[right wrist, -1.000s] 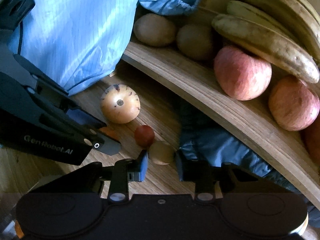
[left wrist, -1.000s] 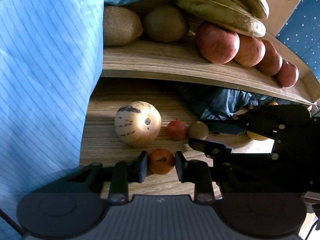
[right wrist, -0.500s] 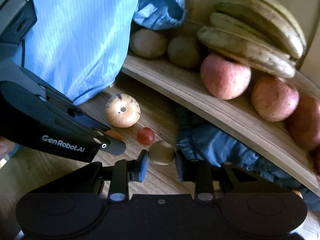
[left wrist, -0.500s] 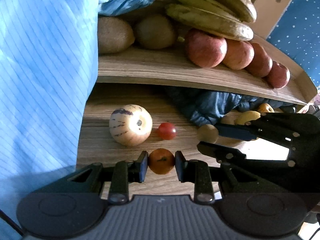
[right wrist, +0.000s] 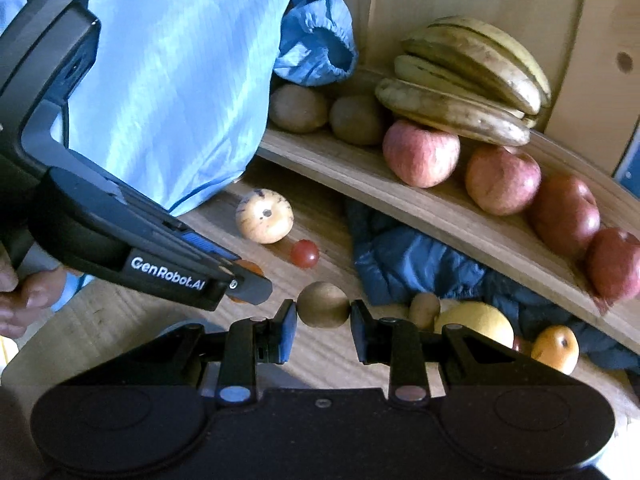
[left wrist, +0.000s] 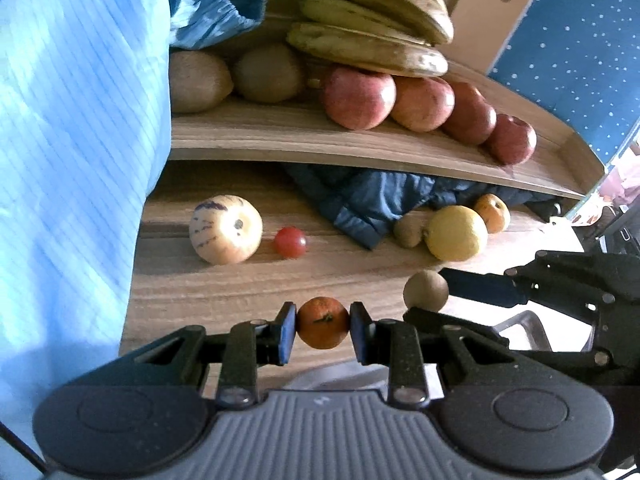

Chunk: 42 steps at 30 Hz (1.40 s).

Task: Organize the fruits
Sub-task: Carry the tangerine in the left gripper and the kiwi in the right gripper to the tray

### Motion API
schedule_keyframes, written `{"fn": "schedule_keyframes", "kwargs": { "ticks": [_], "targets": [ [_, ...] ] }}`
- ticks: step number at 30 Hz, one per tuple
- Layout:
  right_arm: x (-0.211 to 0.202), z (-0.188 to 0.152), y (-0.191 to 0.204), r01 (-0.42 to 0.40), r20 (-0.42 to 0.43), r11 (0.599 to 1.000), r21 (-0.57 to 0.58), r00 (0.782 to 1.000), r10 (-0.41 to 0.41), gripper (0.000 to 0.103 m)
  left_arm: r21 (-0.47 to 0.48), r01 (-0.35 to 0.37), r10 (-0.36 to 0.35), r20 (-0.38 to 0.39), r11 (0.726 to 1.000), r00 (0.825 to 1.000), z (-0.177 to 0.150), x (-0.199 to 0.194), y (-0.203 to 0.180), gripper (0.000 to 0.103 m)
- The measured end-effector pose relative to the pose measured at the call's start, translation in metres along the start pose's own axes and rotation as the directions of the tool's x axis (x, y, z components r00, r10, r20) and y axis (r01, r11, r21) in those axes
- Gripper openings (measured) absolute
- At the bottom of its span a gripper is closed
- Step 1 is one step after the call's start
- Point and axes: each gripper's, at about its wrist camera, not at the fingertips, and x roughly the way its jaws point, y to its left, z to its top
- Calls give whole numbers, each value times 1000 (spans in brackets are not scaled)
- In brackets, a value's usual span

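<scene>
My left gripper (left wrist: 323, 328) is shut on a small orange fruit (left wrist: 323, 322) and holds it above the wooden lower shelf (left wrist: 224, 280). My right gripper (right wrist: 323, 322) is shut on a small round brown fruit (right wrist: 323, 305), which also shows in the left wrist view (left wrist: 425, 291) to the right of the orange one. On the lower shelf lie a pale striped melon (left wrist: 225, 229), a red cherry tomato (left wrist: 290, 242), a lemon (left wrist: 456, 233), a small kiwi (left wrist: 408, 231) and an orange fruit (left wrist: 493, 213).
The curved upper shelf (left wrist: 304, 142) carries two kiwis (left wrist: 196, 82), several red apples (left wrist: 358, 96) and a bunch of bananas (left wrist: 372, 28). A dark blue cloth (left wrist: 372, 204) lies under it. A light blue garment (left wrist: 72, 120) hangs at the left.
Both grippers have drawn back from the shelf, each lifting its fruit off the lower board. The lemon, small kiwi and orange fruit at the right have come into view.
</scene>
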Motion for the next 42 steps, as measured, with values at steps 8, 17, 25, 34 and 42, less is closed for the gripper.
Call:
{"fn": "schedule_keyframes", "kwargs": {
  "ticks": [8, 17, 25, 34, 42],
  "targets": [
    [-32, -24, 10, 11, 3, 1000, 21, 1000, -11, 31, 8, 11, -11, 8, 1000, 1000, -21, -14, -23, 31],
    [-71, -63, 21, 13, -16, 999, 39, 1000, -12, 31, 11, 12, -12, 1, 1000, 1000, -59, -33, -49, 31],
    [-97, -98, 33, 3, -29, 999, 52, 1000, -2, 31, -25, -20, 19, -8, 999, 1000, -92, -50, -57, 31],
    [-112, -121, 34, 1, -41, 998, 68, 999, 2, 31, -69, -85, 86, 1, 994, 996, -112, -63, -56, 31],
    [-114, -136, 40, -23, -65, 998, 60, 998, 27, 31, -111, -124, 124, -12, 986, 992, -131, -70, -49, 31]
  ]
}}
